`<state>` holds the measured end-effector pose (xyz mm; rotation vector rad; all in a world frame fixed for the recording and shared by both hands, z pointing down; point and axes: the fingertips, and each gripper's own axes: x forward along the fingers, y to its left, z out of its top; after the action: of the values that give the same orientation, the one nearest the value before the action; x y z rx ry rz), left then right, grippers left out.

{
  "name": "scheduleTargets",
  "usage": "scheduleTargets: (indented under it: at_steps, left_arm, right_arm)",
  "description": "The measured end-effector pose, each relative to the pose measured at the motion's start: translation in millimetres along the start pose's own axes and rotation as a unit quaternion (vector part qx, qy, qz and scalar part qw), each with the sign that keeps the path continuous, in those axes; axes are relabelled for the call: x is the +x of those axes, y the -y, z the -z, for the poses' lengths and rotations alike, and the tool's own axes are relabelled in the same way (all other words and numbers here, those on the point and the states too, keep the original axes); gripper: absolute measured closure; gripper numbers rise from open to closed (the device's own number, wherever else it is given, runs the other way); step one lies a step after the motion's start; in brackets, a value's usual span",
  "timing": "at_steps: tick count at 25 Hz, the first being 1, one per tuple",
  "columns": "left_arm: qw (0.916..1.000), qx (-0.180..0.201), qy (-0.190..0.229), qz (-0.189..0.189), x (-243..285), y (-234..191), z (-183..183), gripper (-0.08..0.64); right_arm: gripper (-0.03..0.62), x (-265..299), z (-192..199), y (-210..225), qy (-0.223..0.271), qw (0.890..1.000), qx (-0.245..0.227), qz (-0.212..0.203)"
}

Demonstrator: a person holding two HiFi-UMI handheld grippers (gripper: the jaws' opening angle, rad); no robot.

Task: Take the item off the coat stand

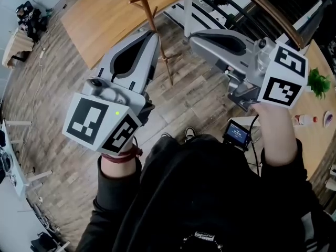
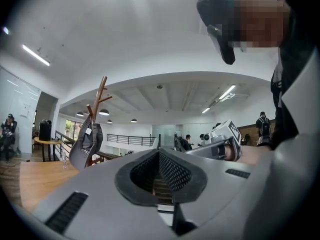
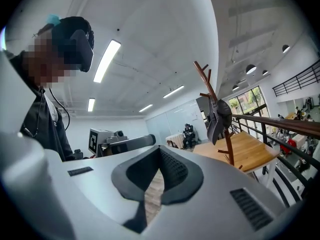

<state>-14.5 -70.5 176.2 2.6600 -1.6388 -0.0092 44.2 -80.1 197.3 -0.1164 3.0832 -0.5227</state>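
**A:** Fingers (image 2: 172, 170) of the left gripper (image 1: 153, 34) are pressed together on nothing. Those of the right gripper (image 1: 195, 38) are the same. Both grippers are held level, side by side, near the person.

**B:** And the item?

**A:** Farther off, a grey cap (image 2: 85, 141) hangs from a peg on the left of the wooden coat stand (image 2: 98, 109). It is well apart from both tips.

**B:** What could go wrong from here?

**A:** As a judgement: jaws that arrive closed would nudge the cap rather than grasp it, so it could swing or drop to the floor (image 1: 79, 135). The stand looks slender. A sideways pull, instead of a lift clear of the peg, might snag the cap and rock or tip the stand.
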Motion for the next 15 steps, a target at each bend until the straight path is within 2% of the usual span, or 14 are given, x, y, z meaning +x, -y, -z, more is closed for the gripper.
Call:
scheduleTargets:
  at_steps: [6, 15]
  left_arm:
    - [0.9998, 0.013, 0.001, 0.018, 27, -7, -9, 0.554]
    - [0.9979, 0.021, 0.028, 0.055, 72, -40, -16, 0.554]
  right_arm:
    - [0.577, -3, -12, 22, 0.014, 1.0, 0.004, 0.006]
    - [0.575, 6, -28, 67, 0.024, 0.999, -0.016, 0.044]
